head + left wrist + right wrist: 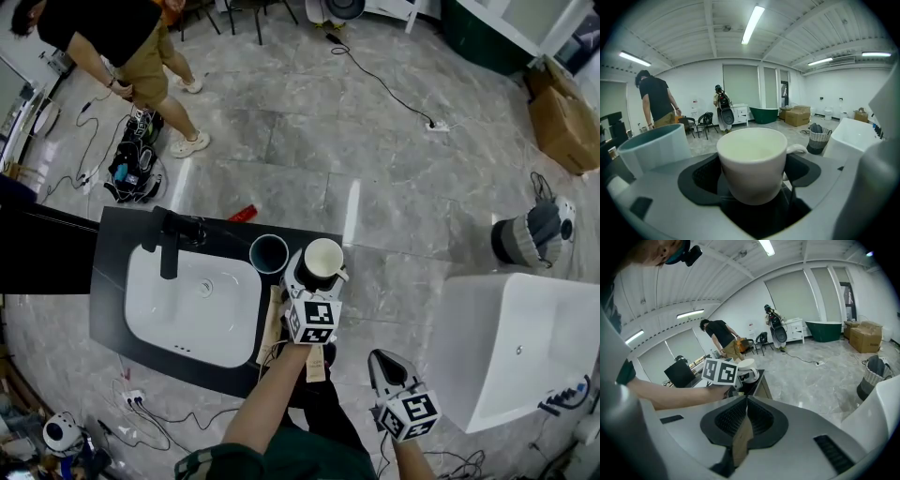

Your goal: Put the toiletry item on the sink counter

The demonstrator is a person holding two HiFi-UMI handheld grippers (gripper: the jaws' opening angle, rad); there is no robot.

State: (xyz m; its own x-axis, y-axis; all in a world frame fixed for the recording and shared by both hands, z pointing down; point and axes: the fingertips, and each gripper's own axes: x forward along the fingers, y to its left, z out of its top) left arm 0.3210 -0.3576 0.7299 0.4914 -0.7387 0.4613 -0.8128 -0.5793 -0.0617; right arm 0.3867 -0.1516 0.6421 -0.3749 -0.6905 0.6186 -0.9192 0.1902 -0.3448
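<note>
A white mug (322,261) is held over the right end of the black sink counter (112,281), and my left gripper (314,278) is shut on its lower body. In the left gripper view the mug (752,164) sits upright between the dark pads, handle to the right. A teal cup (269,253) stands on the counter just left of it, beside the white basin (187,314) and black faucet (172,239). My right gripper (382,361) hangs lower right, off the counter, shut. A thin brown strip shows at its jaw seam (740,446).
A white bathtub (516,347) stands to the right, with a grey basket (530,234) behind it. A person (131,47) stands at the far left next to a bag and cables. A red item (243,214) lies on the floor behind the counter. Cardboard boxes (562,117) sit far right.
</note>
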